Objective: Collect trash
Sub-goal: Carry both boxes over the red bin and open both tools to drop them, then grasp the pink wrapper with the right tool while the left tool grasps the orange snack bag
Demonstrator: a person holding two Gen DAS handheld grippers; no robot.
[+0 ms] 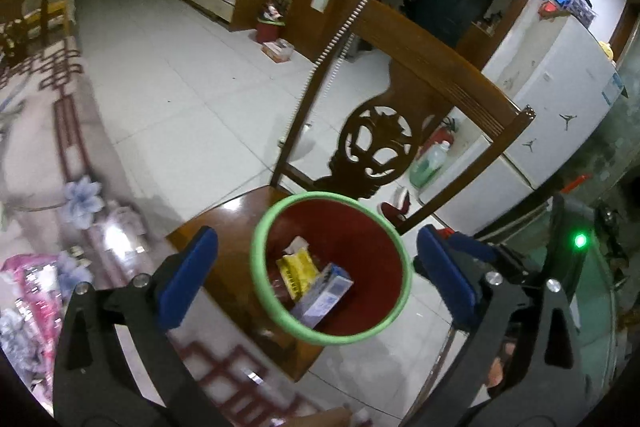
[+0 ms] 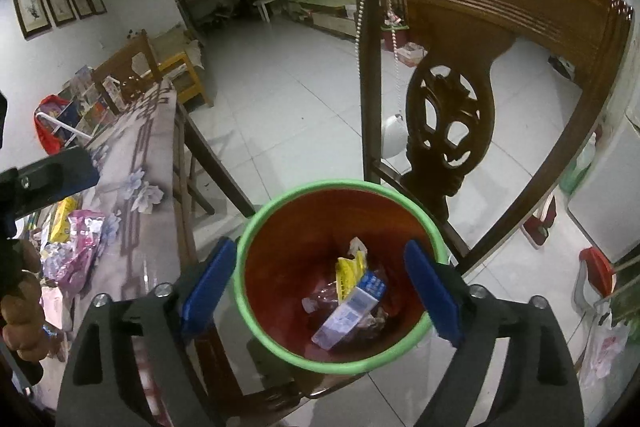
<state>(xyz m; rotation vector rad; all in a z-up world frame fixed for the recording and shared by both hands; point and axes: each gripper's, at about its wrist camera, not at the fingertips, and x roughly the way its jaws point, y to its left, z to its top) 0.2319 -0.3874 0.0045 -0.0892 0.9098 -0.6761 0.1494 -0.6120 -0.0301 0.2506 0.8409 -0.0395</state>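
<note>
A red bin with a green rim [image 1: 320,195] stands on the seat of a wooden chair [image 1: 224,223]. Inside it lie a blue-and-white carton [image 1: 324,295], a yellow wrapper [image 1: 298,267] and some clear plastic. My left gripper [image 1: 316,239] hangs open above the bin, nothing between its blue pads. In the right wrist view the bin's rim [image 2: 340,183] shows the same carton [image 2: 352,311] and yellow wrapper [image 2: 350,273] on its bottom. My right gripper [image 2: 320,245] is also open over the mouth and holds nothing.
The chair's carved backrest [image 2: 480,3] rises just behind the bin. A table with a floral cloth [image 2: 140,155] stands to the left, with pink and yellow wrappers [image 2: 80,239] on it. A white fridge [image 1: 560,99] and a green bottle [image 1: 430,163] are at the right.
</note>
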